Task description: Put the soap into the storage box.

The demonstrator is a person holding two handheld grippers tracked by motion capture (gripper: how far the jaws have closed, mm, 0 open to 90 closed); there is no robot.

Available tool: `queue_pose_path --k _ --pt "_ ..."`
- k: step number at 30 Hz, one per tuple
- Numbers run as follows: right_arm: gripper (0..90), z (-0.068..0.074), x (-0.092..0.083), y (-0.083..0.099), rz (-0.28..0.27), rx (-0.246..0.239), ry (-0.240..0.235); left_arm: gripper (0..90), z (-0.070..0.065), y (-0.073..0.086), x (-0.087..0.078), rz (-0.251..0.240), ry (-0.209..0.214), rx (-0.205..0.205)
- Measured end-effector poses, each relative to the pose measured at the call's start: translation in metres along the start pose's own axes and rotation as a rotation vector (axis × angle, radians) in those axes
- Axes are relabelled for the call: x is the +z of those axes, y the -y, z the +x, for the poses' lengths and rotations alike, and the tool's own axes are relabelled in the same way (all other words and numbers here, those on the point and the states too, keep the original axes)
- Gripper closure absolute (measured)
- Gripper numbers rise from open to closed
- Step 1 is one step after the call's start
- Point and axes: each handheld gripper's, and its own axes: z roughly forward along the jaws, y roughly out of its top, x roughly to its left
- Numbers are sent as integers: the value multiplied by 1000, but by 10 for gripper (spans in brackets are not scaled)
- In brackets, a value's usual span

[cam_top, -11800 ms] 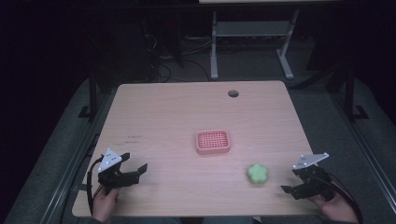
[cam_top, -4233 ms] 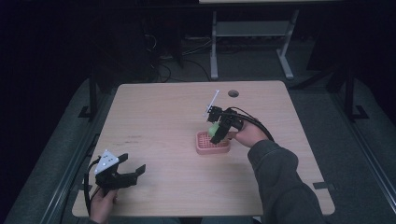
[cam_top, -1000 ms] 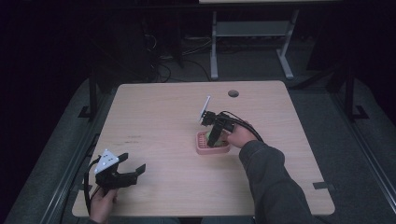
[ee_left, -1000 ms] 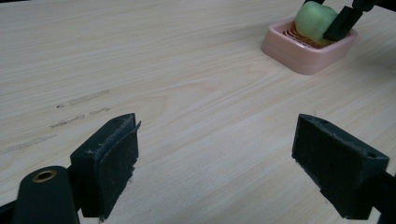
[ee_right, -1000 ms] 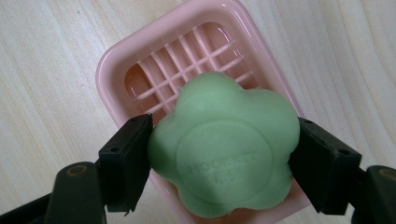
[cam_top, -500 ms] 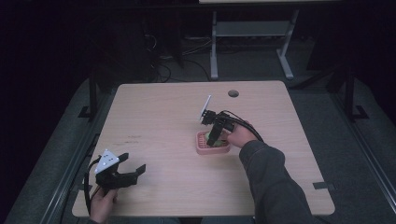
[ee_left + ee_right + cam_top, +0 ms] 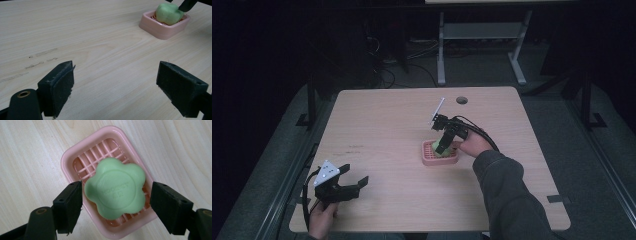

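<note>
1. The green flower-shaped soap bar [image 7: 115,187] is located on the slatted grid of the pink soap dish [image 7: 72,157], which stands near the middle of the wooden table [image 7: 377,125]. In the left gripper view the bar [image 7: 168,13] is seen resting tilted in the dish [image 7: 155,26], not lying flat.

2. The right gripper [image 7: 116,201] is positioned directly above the dish. Its jaws are parted: the left pad is touching or just beside one lobe, while a visible gap remains at the other pad. The bar is judged to be released rather than clamped.

3. The left gripper [image 7: 115,82] is held low over the table's near left corner, well apart from the dish, with its jaws spread wide and nothing between them.

4. Handling properties are judged as follows: the bar is rigid, light and smooth-skinned, so slipping under a light pinch is to be expected. The embossed face can be marked by excessive pressure.

5. If a grip is needed, the pads should be seated in two opposite notches between lobes, not on the rounded lobe tips, where the bar could rotate out.

6. Compared with the earliest high-view frame, the bar has been transferred from the bare table right of the dish into the dish, and the right gripper has been brought from the near right corner to the centre. The left gripper's position is unchanged.
</note>
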Motion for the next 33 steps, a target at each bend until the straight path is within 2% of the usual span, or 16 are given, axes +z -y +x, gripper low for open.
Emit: queue_pose_path --k 10,26,33 --pt "253 0 -14 8 -39 7 6 143 -1 0 0 -3 -1 -5" --pt "250 -2 -29 27 -41 26 30 143 -1 1 -1 0 2 -2" --pt "250 -5 -30 42 -66 49 22 143 -1 1 0 2 0 -2"
